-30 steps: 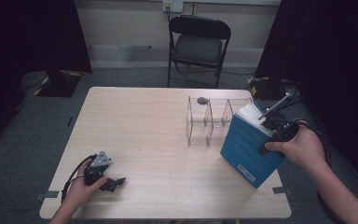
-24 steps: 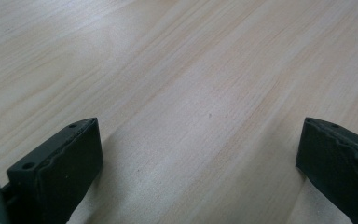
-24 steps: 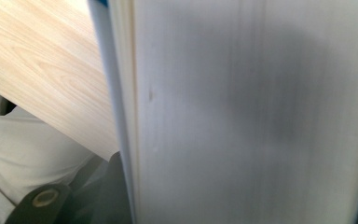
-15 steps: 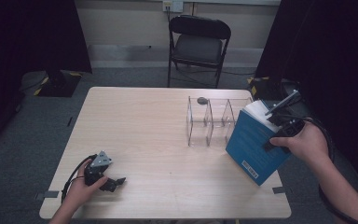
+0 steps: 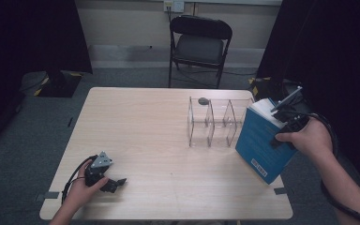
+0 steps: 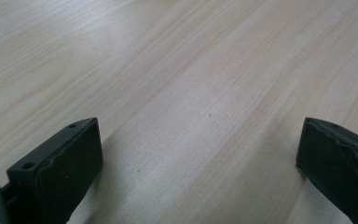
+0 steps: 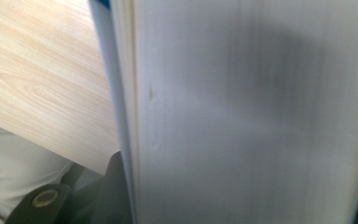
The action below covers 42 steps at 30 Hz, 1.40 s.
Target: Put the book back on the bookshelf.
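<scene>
High view shows my right gripper clamped on a thick blue book at the right edge of the table, just beside the clear acrylic rack with its upright dividers. The book is tilted, its lower corner hanging near the table's right edge, and I cannot tell whether that corner touches the wood. In the right gripper view the pale page block fills the space between my jaws, so they are closed on the book's fore edge side.

My left gripper rests on the table near the front left corner, well apart from everything; in the left gripper view its 2 jaws stand wide open over bare wood, holding nothing.

My worries, as judgements only: the book looks heavy, and I hold it near 1 end, so it could pivot in my jaws and slide out. Squeezing pages rather than covers may let the block slip. If I swing it toward a slot at this tilt, a corner could strike a divider and shove the light rack away. My left gripper is too far off to steady it.
</scene>
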Each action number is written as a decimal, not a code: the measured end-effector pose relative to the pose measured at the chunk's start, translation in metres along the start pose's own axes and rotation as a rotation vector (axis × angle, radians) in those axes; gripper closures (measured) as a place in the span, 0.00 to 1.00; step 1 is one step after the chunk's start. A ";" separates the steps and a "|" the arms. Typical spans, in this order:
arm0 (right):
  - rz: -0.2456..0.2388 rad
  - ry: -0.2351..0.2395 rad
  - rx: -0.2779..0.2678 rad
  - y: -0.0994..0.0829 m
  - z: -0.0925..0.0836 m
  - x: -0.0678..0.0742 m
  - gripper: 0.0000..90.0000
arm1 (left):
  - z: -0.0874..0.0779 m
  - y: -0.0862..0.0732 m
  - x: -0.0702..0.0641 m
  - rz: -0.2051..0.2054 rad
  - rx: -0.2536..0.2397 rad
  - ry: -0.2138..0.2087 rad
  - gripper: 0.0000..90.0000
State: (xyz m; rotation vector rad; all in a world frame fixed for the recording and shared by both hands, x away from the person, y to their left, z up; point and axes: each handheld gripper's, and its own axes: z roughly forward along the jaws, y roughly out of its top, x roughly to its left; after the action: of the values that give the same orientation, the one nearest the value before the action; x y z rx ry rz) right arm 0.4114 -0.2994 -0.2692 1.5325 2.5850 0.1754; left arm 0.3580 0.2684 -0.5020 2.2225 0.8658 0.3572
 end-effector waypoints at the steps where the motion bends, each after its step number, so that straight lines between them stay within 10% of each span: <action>1: 0.008 -0.004 -0.001 0.000 0.000 0.000 0.69 | 0.000 0.000 0.000 0.000 0.001 -0.001 0.00; 42: 0.075 -0.018 -0.019 0.037 0.003 -0.006 0.69 | 0.000 0.000 0.000 -0.001 0.001 0.000 0.00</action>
State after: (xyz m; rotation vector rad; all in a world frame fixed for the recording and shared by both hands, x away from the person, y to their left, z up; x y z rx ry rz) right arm 0.4465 -0.2874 -0.2655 1.6178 2.5065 0.1919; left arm 0.3577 0.2681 -0.5020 2.2229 0.8669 0.3561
